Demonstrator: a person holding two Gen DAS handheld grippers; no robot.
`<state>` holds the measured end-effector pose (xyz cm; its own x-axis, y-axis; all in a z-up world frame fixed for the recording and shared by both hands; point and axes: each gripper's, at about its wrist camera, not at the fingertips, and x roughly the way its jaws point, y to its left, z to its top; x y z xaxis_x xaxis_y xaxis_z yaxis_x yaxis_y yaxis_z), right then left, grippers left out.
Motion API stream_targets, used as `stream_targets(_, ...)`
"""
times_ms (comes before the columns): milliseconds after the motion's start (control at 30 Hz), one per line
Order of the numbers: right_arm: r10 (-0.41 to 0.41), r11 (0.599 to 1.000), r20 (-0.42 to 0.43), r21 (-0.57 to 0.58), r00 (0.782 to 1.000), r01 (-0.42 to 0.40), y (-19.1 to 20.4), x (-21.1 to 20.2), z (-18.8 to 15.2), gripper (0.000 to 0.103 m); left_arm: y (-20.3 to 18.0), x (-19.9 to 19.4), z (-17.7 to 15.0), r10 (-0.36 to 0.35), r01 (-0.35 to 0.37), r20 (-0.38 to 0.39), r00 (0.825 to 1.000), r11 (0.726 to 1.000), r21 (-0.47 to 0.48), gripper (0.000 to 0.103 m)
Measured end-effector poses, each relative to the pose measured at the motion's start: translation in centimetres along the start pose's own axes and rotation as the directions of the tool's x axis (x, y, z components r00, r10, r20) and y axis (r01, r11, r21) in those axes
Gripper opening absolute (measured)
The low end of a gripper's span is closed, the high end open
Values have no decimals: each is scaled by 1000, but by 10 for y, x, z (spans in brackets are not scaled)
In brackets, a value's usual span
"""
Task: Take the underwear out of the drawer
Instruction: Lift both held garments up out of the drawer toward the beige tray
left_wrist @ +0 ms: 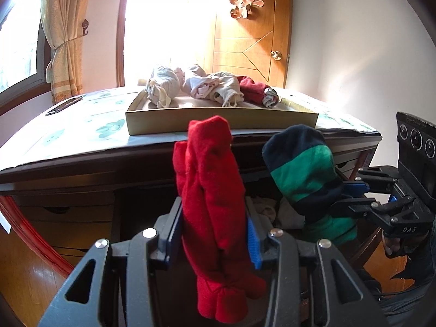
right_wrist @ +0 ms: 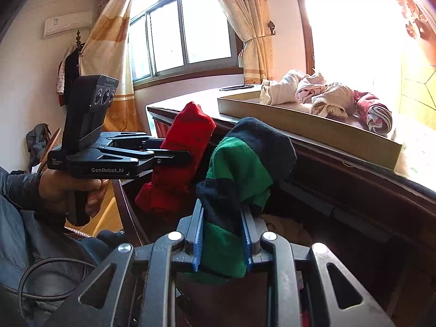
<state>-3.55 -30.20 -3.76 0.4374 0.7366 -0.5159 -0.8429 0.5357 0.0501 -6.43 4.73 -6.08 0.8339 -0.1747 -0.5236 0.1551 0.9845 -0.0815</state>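
At the far left a curtain point(left_wrist: 65, 43) hangs tied back beside a window point(right_wrist: 179, 27), and below it the desk top point(left_wrist: 68, 136) carries a patterned cover. Nearer and left of centre, the left gripper point(left_wrist: 215, 226) has its jaws drawn in tight on a rolled red underwear bundle point(left_wrist: 209, 179), which stands upright between the blue pads with its lower end hanging below them; in the right wrist view the same bundle point(right_wrist: 179, 147) is pinched near its middle by that gripper point(right_wrist: 174, 158), which a hand point(right_wrist: 70, 188) grips by its handle. Behind, in the middle of the desk, a shallow cardboard tray point(left_wrist: 220, 120) holds a row of rolled pale and dark red garments point(left_wrist: 196, 87). To the right, the right gripper point(right_wrist: 222, 234) is likewise clamped on a green and navy striped underwear roll point(right_wrist: 239, 174), held up off the open drawer point(right_wrist: 354, 234), where pale fabric point(right_wrist: 286, 226) lies inside. Both bundles hang just beside each other, in front of the desk edge. Far right stands a wooden door point(left_wrist: 253, 41).
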Motion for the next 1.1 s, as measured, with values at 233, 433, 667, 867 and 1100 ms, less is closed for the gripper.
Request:
stream_targets(233, 1, 1000, 64, -13, 998, 0, 1, -8, -1, 26, -2, -7, 2, 13, -13, 34, 999, 1000, 14, 40)
stream_targets(433, 5, 1000, 93, -12, 996, -4, 0, -12, -2, 26, -3, -11, 5, 17, -18, 60, 998, 1000, 21, 40)
stream_targets(667, 5, 1000, 137, -12, 990, -4, 0, -19, -5, 25, -4, -18, 6, 21, -24, 98, 995, 999, 29, 40)
stream_targets(867, -1, 1000, 171, -13, 985, 3, 0, -24, -7, 26, -3, -22, 6, 24, -27, 119, 993, 999, 28, 40)
stream_targets(1100, -12, 1000, 207, -3, 978, 12, -2, -30, -7, 26, -4, -27, 7, 24, -28, 147, 989, 999, 30, 40)
